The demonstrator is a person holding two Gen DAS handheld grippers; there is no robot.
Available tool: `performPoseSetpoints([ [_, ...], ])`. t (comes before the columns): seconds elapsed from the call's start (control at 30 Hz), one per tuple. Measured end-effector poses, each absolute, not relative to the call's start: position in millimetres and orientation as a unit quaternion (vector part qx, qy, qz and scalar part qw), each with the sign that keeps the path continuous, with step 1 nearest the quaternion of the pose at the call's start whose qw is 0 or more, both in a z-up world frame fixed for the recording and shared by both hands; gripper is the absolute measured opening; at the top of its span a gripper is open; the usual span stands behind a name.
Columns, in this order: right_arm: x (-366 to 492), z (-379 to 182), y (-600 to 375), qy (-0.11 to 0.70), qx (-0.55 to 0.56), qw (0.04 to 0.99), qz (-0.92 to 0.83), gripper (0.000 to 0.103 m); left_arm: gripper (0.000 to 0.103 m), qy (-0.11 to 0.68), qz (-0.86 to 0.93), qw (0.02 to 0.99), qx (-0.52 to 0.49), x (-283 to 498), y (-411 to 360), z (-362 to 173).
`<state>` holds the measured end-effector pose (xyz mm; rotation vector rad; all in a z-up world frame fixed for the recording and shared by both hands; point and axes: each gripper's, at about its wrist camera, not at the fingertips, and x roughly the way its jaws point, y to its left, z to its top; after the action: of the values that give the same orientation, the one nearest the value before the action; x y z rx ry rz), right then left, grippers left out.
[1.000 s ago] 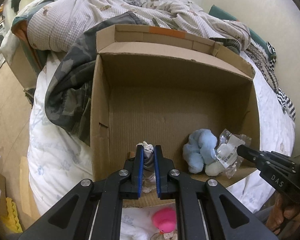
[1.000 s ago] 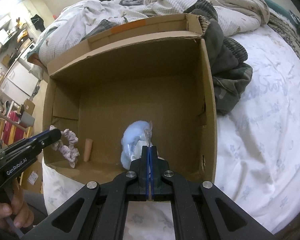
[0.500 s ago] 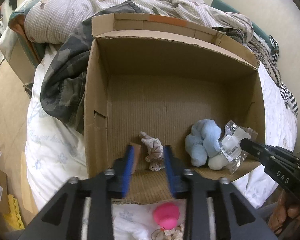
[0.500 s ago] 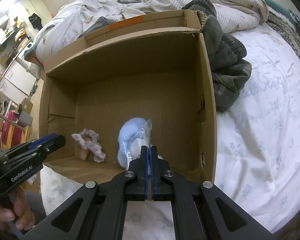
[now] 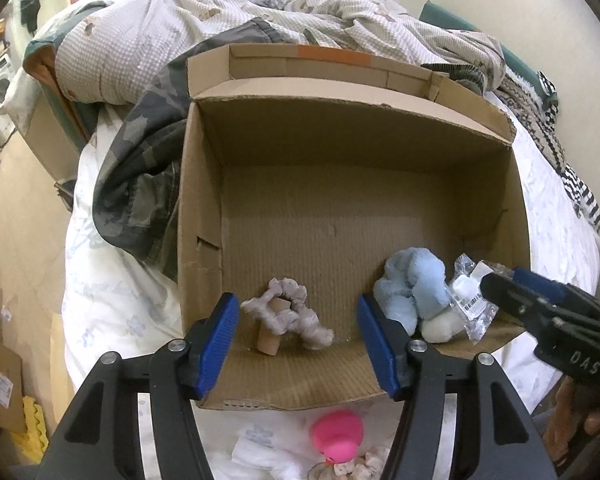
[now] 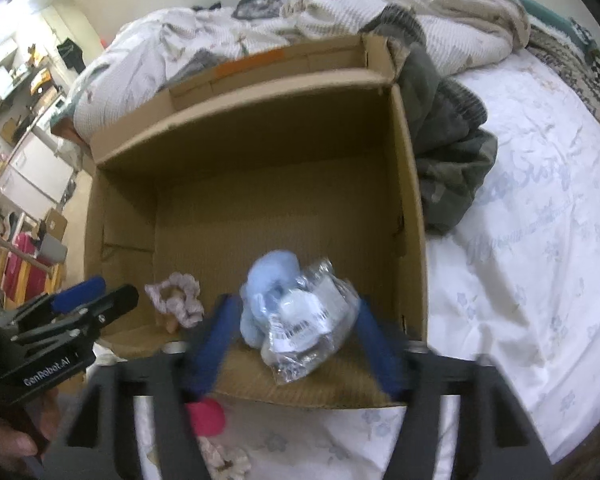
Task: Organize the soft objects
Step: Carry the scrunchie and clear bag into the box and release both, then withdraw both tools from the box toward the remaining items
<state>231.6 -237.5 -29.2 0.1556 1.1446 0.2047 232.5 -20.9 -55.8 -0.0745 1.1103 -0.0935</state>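
Observation:
An open cardboard box (image 5: 204,216) lies on a bed. On its floor near the front lies a pale lilac scrunchie (image 5: 278,314) draped over a small cardboard tube (image 5: 269,343). My left gripper (image 5: 296,312) hangs above it with its jaws opening, and the pads touch nothing. To the right sit a light blue plush (image 5: 414,290) and a clear plastic packet (image 5: 470,300). In the right wrist view the packet (image 6: 308,328) and plush (image 6: 268,280) lie loose between the fingers of my right gripper (image 6: 296,308), whose jaws are opening.
A pink soft object (image 5: 338,436) and more frilly fabric lie on the white sheet just in front of the box. A camouflage garment (image 5: 140,184) and a rumpled checked quilt (image 5: 148,40) crowd the box's left and far sides. White bedding (image 6: 520,260) spreads to the right.
Both grippers have gone from shut to open. The scrunchie dropped from the left one onto the box floor, and the packet came free of the right one beside the blue plush.

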Motion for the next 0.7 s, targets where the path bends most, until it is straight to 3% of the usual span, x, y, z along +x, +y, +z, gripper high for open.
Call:
performPoseSetpoints([
  [0.7,204,-3,-238,0.509,0.074,0.850,0.112,0.070,0.058,0.503,-0.022,0.863,-0.028,194,-6,-25],
])
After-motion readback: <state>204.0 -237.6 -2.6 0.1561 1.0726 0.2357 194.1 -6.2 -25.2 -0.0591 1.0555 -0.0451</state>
